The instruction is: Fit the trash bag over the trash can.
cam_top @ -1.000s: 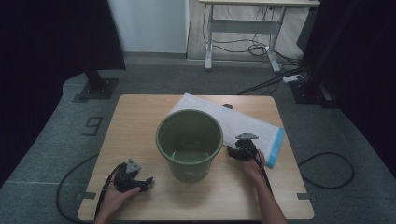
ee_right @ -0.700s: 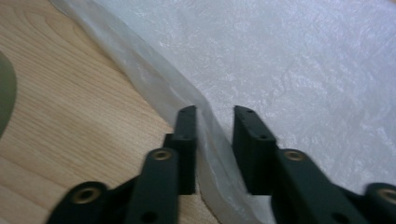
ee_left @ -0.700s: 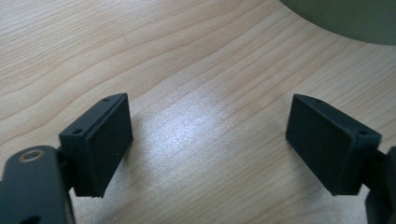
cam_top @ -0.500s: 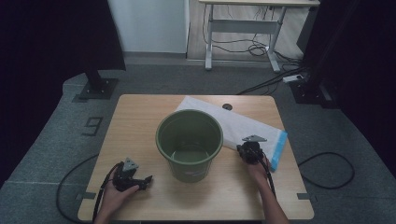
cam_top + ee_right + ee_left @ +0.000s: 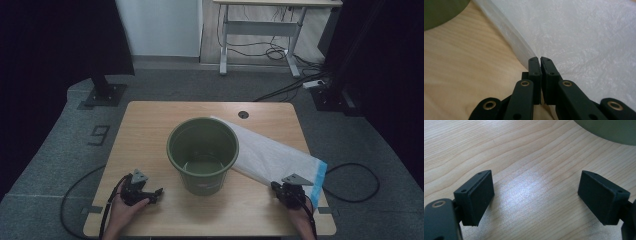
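White plastic, the bag point(image 5: 272, 159) lies on the table point(image 5: 150, 130), one end in the bucket point(image 5: 202, 152). Your right gripper point(image 5: 539, 59) pinches its near edge; your left gripper point(image 5: 535, 195) rests agape, empty.

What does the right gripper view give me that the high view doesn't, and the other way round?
Right gripper view alone: the right gripper's jaws pressed together at the folded edge of the white plastic bag; whether film is pinched between them I cannot tell. The bag's crinkled texture is also clear.

High view alone: the whole table, the left gripper resting near its front left corner, the bag's blue end strip, and the inside of the green bucket.

Both: the bag lying on the wood, beside the bucket, with the right gripper at its near edge.
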Tool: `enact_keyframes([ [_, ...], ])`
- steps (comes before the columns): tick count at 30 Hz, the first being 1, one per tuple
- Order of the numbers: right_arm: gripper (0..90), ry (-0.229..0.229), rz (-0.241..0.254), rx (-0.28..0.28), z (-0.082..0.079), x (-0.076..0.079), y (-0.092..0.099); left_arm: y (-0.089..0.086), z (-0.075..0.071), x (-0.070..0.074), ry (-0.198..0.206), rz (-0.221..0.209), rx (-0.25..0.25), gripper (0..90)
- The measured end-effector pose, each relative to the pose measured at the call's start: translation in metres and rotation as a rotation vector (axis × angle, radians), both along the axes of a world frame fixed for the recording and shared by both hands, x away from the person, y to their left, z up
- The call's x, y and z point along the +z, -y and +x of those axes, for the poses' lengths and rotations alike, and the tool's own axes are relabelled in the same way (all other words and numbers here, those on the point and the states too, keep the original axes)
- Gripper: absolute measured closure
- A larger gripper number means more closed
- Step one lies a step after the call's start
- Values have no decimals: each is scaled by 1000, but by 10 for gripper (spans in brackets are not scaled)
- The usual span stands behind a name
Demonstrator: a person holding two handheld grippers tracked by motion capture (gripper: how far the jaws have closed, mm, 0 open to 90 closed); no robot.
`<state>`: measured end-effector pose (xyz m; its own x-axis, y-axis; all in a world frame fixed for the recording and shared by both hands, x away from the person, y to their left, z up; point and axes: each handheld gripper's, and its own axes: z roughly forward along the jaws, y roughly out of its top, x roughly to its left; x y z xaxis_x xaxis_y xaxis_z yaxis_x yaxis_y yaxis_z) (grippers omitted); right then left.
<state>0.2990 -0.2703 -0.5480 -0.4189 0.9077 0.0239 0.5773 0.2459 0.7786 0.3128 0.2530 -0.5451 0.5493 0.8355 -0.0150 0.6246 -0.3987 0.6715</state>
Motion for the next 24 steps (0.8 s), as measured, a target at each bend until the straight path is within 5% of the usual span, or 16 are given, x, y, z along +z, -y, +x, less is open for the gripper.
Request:
enact_keyframes([
  [6, 869, -1, 4, -9, -14, 4, 13, 0, 0, 0, 0, -1, 4, 136],
  [8, 790, 2, 13, -11, -14, 5, 13, 0, 0, 0, 1, 0, 4, 136],
  [9, 682, 31, 30, 12, -12, 10, 4, 0, 0, 0, 1, 0, 4, 136],
  [11, 644, 44, 43, 32, -9, 13, -3, 0, 0, 0, 1, 0, 4, 136],
  [14, 600, 56, 90, 121, 12, 20, -42, 0, 0, 0, 1, -1, 5, 137],
  [16, 594, 51, 85, 124, 18, 19, -50, 0, 0, 0, 1, 0, 4, 137],
  [20, 568, 19, 58, 128, 54, 12, -84, 0, 0, 0, 1, 0, 5, 138],
  [24, 585, 1, 42, 126, 68, 6, -97, 0, 0, 0, 1, -1, 5, 137],
])
